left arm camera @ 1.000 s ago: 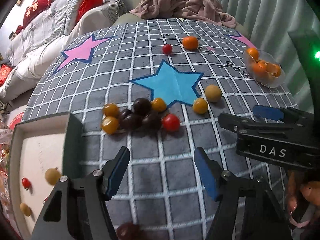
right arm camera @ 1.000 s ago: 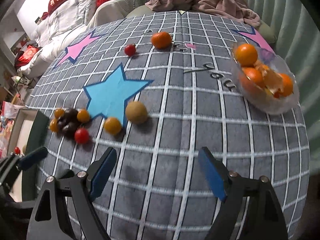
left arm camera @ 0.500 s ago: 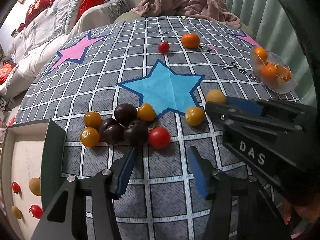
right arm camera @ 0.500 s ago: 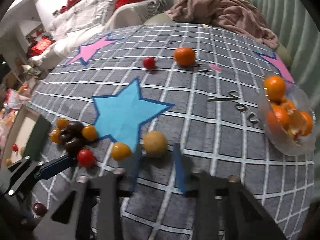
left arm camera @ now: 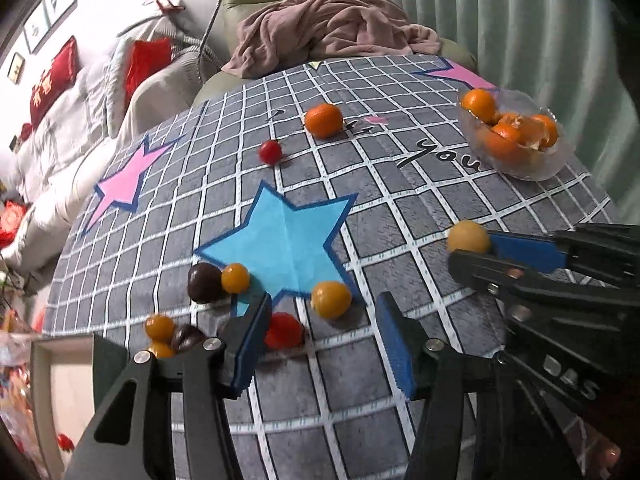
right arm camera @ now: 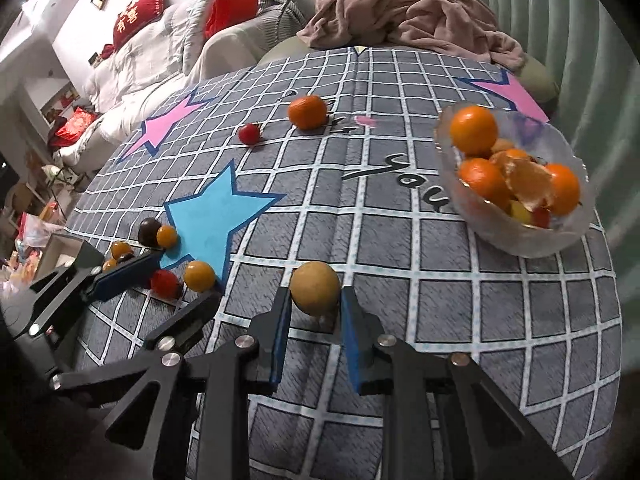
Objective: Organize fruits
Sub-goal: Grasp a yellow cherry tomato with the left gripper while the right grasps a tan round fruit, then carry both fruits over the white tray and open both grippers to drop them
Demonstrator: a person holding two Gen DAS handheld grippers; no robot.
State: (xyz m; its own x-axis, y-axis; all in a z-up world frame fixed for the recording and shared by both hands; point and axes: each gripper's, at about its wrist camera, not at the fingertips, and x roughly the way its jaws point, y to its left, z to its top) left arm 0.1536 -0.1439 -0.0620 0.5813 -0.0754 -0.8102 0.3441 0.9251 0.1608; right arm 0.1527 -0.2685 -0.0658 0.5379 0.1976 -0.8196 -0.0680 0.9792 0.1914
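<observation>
Now, risks from here:
tan fruit (right arm camera: 315, 288): on the grey cloth (right arm camera: 400, 240), near edge, between the bowl (right arm camera: 572, 236) and the small-fruit cluster.
right gripper (right arm camera: 314, 320): jaws narrowed onto the tan fruit, pads at both its sides; grip sits low on the round, so it may squirt out forward on lift.
left gripper (left arm camera: 320, 340): about half open, empty, over the red tomato (left arm camera: 282, 331) and yellow one (left arm camera: 331, 299).
clash: the grippers sit near each other; swinging either could knock the other.
cluster: a left pad rests beside the tomato; a nudge likely rolls it off.
</observation>
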